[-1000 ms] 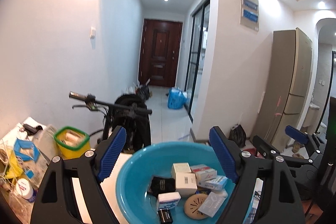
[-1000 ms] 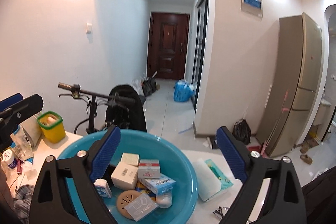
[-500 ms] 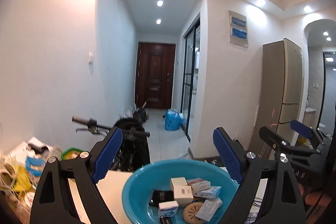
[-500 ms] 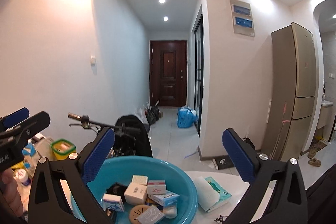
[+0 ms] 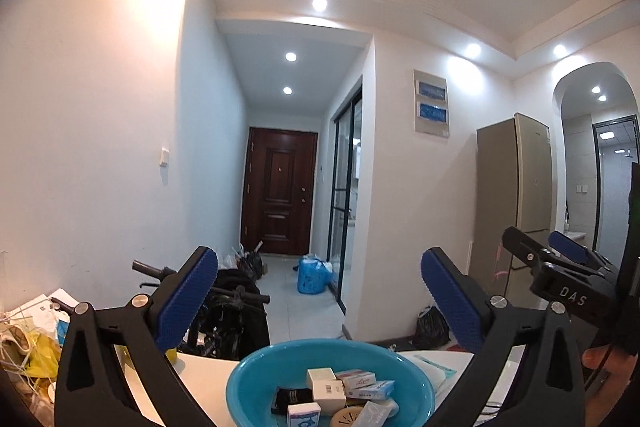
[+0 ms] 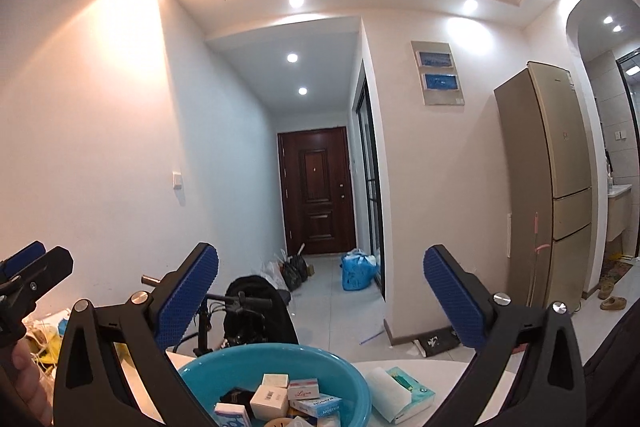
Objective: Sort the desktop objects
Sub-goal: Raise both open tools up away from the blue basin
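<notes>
Right gripper — marked "DAS".

A glossy turquoise plastic basin holds white, red-printed and blue-printed small cartons; the gripper pads are ridged blue.

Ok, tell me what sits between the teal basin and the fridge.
In the right wrist view, a tissue pack lies on the white table beside the teal basin; past the table edge, bare floor tiles and dark litter by the wall come before the fridge.
</notes>
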`<state>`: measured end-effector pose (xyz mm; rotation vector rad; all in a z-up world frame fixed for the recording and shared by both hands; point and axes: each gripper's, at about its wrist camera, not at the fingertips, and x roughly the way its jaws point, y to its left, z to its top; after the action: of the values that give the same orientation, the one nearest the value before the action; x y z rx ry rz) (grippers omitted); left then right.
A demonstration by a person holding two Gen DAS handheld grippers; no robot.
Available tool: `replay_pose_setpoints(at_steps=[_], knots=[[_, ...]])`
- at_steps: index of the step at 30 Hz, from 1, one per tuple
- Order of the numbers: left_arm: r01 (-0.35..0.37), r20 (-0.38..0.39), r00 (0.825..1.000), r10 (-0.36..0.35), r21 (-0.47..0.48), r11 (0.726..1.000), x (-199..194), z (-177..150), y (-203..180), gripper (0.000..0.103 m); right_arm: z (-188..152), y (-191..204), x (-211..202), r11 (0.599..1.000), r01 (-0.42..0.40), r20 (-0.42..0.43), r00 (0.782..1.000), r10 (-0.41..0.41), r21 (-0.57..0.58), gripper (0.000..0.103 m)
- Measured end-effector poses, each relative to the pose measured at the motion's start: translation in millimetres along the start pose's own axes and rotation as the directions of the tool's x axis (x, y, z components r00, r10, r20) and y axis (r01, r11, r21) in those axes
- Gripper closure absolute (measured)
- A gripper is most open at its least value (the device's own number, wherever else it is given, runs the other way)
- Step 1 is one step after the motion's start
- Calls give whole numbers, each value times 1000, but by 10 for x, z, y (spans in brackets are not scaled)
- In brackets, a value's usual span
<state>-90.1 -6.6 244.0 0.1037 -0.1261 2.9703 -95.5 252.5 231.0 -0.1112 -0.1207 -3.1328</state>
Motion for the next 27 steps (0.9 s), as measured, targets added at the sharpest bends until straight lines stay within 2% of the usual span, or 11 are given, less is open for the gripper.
replay_pose_setpoints(at_steps=[3, 9, 12, 19, 27], knots=[[-30, 18, 999, 30, -9, 1000, -99, 25, -10, 0, 47, -5, -128, 1000, 6, 32, 999, -6, 4, 1], [-41, 37, 998, 41, -4, 999, -196, 71, -45, 0, 116, 32, -338, 1000, 7, 93, 996, -8, 3, 1], [-66, 68, 995, 68, -37, 997, -260, 84, 6, 0, 141, 41, -429, 1000, 7, 118, 993, -8, 9, 1], [-33, 91, 995, 41, -87, 996, -407, 151, 138, 0, 189, 15, -605, 1000, 5, 159, 987, -8, 23, 1], [-40, 110, 993, 44, -36, 999, -487, 119, 73, 0, 182, 67, -649, 1000, -8, 168, 986, 6, 13, 0]])
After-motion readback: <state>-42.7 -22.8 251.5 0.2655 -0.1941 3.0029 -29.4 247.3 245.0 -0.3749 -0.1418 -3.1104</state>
